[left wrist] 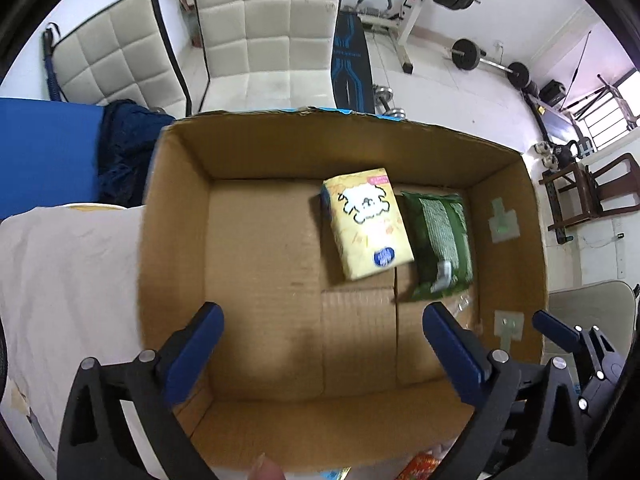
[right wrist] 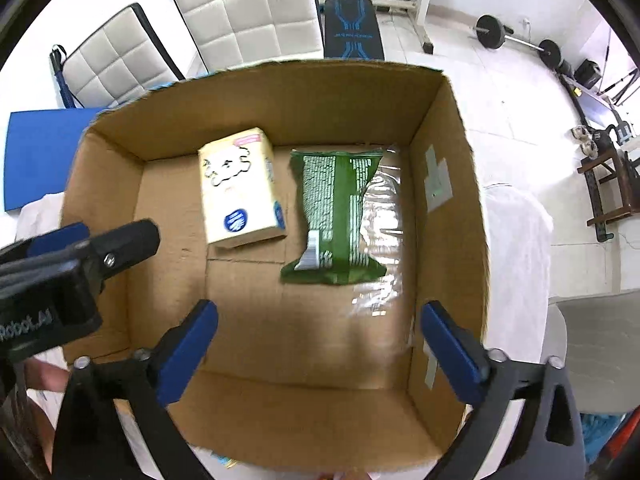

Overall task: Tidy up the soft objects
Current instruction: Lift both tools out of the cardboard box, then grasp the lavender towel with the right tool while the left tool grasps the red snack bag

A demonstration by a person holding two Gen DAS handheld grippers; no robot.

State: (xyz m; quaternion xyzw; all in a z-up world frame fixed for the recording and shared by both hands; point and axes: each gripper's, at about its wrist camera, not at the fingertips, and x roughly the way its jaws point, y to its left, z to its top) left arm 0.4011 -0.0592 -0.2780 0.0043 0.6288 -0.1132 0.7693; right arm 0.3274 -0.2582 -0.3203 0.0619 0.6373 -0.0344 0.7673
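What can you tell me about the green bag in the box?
The green bag is a flat, crinkly plastic packet, dark green with a paler printed panel and a small white label near its near end. It lies flat on the floor of the cardboard box, toward the right wall, lengthwise front to back. A yellow pack lies to its left, a clear plastic film on its right. Neither gripper touches it.

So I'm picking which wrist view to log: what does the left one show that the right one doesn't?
Only the left view shows the dark blue cloth beside the box. Only the right view shows the clear plastic sheet spread beside the green packet. Both show the cardboard box, the yellow tissue pack lying flat beside the green packet, and open, empty jaws.
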